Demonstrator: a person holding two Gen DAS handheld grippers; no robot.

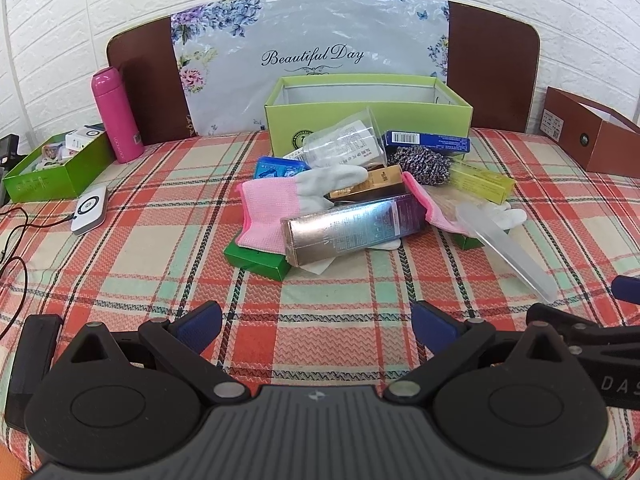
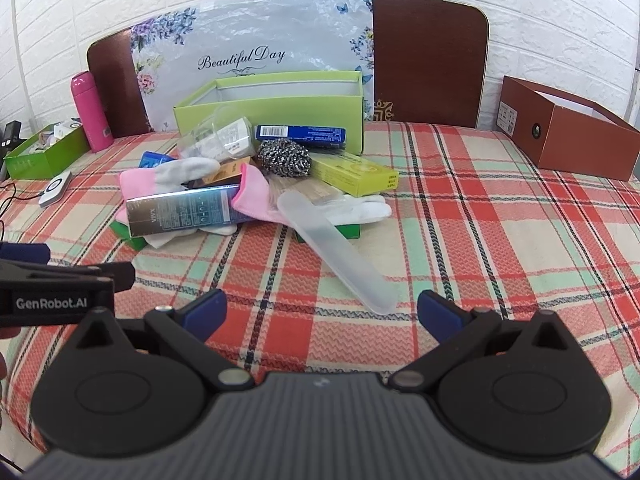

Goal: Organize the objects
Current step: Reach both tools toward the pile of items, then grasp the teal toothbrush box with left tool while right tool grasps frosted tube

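Nearest the left wrist camera, the left gripper (image 1: pixel 316 320) stands wide with nothing between its blue pads (image 1: pixel 200 322), low over the plaid tabletop (image 1: pixel 160 240). Straight ahead of it lies the heap to be organized. At the front of the heap is a shiny silver carton (image 1: pixel 352 228), propped on a flat green box (image 1: pixel 256 260) and leaning across a pink-cuffed glove (image 1: pixel 272 208). The carton looks light and stiff but slick-sided; a hold across its short width near the near end seems safest. The glove is soft and limp, so any pinch on the cuff should do. Beyond sit a clear plastic cup (image 1: pixel 344 140) on its side, thin-walled and easy to crush, and a steel scourer (image 1: pixel 420 164), springy and light. Behind them all stands an open light-green box (image 1: pixel 368 120), probably where things belong. Ahead and to the right, a long frosted plastic case (image 1: pixel 508 248) slants toward the gripper.

From the right wrist camera, the right gripper (image 2: pixel 322 314) is equally wide and empty, and the frosted case (image 2: pixel 336 248) ends just ahead of it, between the line of its fingers. It appears smooth, hollow and light; gripping across its narrow width near the near end suits it, gently, since it may slip. Further ahead lie a white glove (image 2: pixel 360 210), a yellow-green carton (image 2: pixel 352 174) and a blue carton (image 2: pixel 300 134). Whether the case rests on the small green box (image 2: pixel 348 232) under the glove I cannot tell. At the left edge the left gripper (image 2: pixel 24 254) shows side-on.
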